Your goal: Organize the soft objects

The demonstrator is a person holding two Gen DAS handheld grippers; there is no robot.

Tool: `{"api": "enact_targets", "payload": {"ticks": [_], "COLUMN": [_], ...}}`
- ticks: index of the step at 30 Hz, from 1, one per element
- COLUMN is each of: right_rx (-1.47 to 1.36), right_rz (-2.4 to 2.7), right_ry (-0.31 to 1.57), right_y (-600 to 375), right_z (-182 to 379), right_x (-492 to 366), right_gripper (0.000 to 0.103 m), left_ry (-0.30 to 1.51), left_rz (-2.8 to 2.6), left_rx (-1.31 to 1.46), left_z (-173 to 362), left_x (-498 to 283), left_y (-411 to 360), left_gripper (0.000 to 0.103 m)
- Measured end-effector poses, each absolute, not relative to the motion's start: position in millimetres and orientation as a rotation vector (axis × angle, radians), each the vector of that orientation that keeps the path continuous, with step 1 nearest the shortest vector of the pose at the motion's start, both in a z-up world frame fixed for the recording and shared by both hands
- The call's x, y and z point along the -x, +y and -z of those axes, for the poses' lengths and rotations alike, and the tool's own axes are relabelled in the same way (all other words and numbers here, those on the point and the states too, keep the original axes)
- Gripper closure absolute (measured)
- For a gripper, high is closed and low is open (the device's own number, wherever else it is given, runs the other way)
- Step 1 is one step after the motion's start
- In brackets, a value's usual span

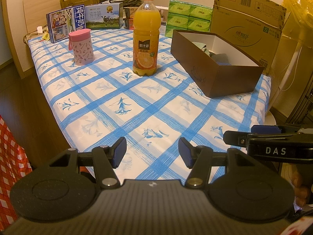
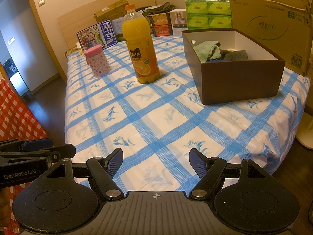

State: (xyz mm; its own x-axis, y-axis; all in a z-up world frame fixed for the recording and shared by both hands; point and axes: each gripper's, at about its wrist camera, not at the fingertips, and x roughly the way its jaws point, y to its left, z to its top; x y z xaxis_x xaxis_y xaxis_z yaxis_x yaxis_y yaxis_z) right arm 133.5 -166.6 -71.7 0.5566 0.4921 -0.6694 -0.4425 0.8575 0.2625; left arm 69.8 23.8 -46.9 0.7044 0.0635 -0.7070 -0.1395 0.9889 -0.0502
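Observation:
A brown box point(image 2: 240, 82) with a white inside stands on the right of the blue-checked tablecloth point(image 2: 156, 121). In it lie soft cloths: a pale green one point(image 2: 207, 49), a dark grey one point(image 2: 234, 55) and a bit of blue. In the left wrist view the same brown box point(image 1: 215, 74) shows only the cloths' tops point(image 1: 217, 55). My left gripper point(image 1: 152, 150) hovers open over the table's near edge, nothing between its fingers. My right gripper point(image 2: 155, 163) is open and empty too, beside the left one.
An orange juice bottle point(image 2: 141, 47) and a pink lidded cup point(image 2: 97, 60) stand mid-table. Milk cartons point(image 1: 66, 22), green tissue packs point(image 1: 187, 17) and a tall cardboard box point(image 1: 248, 27) line the far edge. Red-checked fabric point(image 2: 13, 113) hangs at the left.

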Motion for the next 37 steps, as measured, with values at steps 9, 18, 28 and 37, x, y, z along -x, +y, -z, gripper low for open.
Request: {"api": "enact_targets", "payload": {"ticks": [9, 18, 28, 37], "right_rx": [-0.067, -0.067, -0.067, -0.068], "right_rz": [-0.552, -0.552, -0.552, -0.551], "right_ry": [0.811, 0.812, 0.813, 0.816], "right_y": [-166.7, -166.9, -167.4, -168.1], "right_z": [71.9, 72.1, 72.5, 74.0], "right_x": [-133.4, -133.7, -134.2, -135.2], "right_gripper": [0.029, 0.029, 0.029, 0.029], "left_ry": [0.782, 0.782, 0.783, 0.795], "left_rz": [-0.113, -0.113, -0.114, -0.111], "left_rx": [0.103, 0.103, 0.104, 0.109], "left_z": [46.9, 47.1, 47.4, 49.6], "left_x": [-69.7, -69.9, -70.2, -71.0], "left_y": [23.5, 23.2, 23.1, 21.5], "left_gripper": [0.047, 0.047, 0.047, 0.047]}}
